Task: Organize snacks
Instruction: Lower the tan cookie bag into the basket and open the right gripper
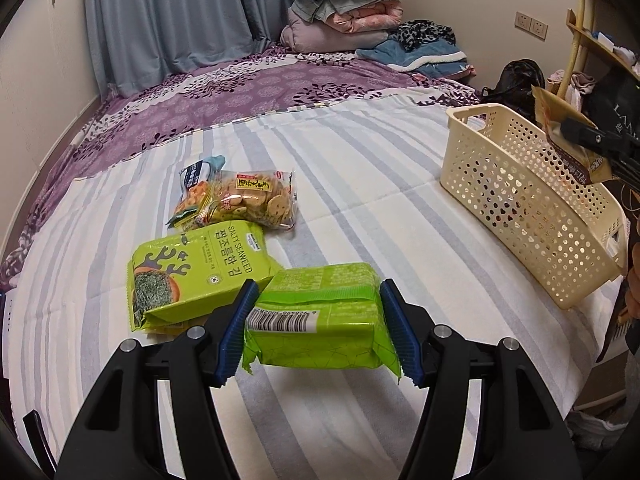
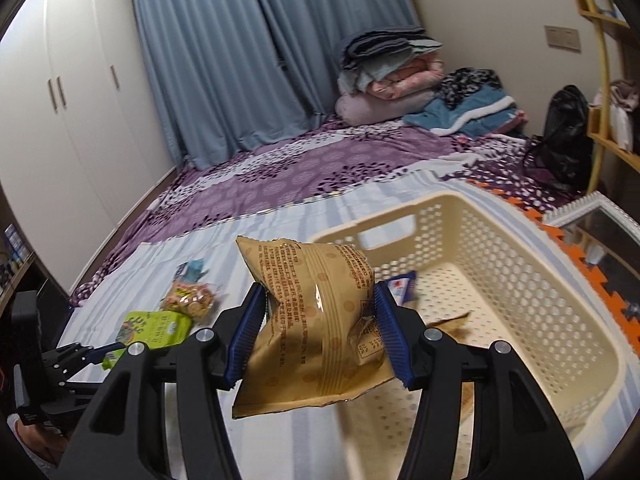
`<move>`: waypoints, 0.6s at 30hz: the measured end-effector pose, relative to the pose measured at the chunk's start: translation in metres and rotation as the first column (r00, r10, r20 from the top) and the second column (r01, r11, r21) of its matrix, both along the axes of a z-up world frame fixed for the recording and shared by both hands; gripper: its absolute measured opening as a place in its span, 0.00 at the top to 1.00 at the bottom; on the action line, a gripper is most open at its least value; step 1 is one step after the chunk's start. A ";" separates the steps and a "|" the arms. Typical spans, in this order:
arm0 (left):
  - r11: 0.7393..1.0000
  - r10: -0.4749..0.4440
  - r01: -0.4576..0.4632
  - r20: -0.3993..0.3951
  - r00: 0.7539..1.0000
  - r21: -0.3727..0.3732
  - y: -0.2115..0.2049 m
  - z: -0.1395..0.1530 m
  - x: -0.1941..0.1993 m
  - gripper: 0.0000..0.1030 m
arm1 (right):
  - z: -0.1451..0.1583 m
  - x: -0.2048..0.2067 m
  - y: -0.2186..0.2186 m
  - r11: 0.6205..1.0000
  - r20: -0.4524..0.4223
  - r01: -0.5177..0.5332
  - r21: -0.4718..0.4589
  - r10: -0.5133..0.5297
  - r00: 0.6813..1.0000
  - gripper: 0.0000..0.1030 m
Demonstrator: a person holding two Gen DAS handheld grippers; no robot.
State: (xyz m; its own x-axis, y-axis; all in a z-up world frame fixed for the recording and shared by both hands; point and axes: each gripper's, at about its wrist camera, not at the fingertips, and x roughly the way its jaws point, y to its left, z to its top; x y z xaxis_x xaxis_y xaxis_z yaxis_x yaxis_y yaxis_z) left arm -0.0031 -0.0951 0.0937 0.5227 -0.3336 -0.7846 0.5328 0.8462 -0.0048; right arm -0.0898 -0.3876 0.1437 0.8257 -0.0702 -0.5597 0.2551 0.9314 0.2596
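**Two held snack packets and their approach to the basket**

Nearest the lens in the left wrist view, the left gripper (image 1: 320, 332) is closed on a green packet (image 1: 320, 320), its blue pads pressing the packet's two short ends so that the long axis runs straight across the jaws, barcode side up. The packet hangs clear of the striped sheet (image 1: 360, 168). Nearest the lens in the right wrist view, the right gripper (image 2: 320, 336) is clamped on a tan packet (image 2: 312, 320), held by its pinched waist with the long axis upright and tilted a little leftward.

The cream perforated basket (image 2: 520, 320) lies directly ahead and to the right of the right gripper; the tan packet's lower edge overlaps the near rim in this view, though whether it is over the rim or just short of it cannot be told. Something blue-and-white and something tan already lie inside. From the left gripper the basket (image 1: 520, 200) sits well apart, up and to the right, its long axis running diagonally away. The right hand is therefore judged much nearer, and its release probably comes first; the left must travel rightward across the sheet.

Left on the sheet: a second green seaweed packet (image 1: 192, 272), touching the held one's corner, and a clear bag of round crackers (image 1: 248, 200) just beyond it.
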 end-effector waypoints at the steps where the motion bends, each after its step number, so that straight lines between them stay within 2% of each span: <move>1: 1.000 -0.002 0.002 0.002 1.000 0.000 -0.001 0.001 0.000 0.38 | -0.001 -0.004 -0.004 1.000 0.000 0.014 -0.001 -0.014 1.000 0.46; 10: 1.000 -0.026 0.026 0.018 0.999 -0.001 -0.016 0.011 -0.005 0.38 | -0.008 -0.031 -0.045 0.992 -0.006 0.126 0.007 -0.126 0.992 0.46; 18: 0.999 -0.049 0.049 0.044 0.998 -0.003 -0.031 0.024 -0.005 0.38 | -0.018 -0.044 -0.063 0.983 -0.014 0.172 0.057 -0.171 0.985 0.43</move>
State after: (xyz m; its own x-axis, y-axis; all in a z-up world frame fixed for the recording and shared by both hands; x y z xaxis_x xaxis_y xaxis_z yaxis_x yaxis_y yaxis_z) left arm -0.0081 -0.1264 0.1181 0.5395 -0.3629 -0.7598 0.5736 0.8190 0.0161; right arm -0.1337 -0.4504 0.1253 0.7991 -0.1779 -0.5743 0.4124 0.8573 0.3083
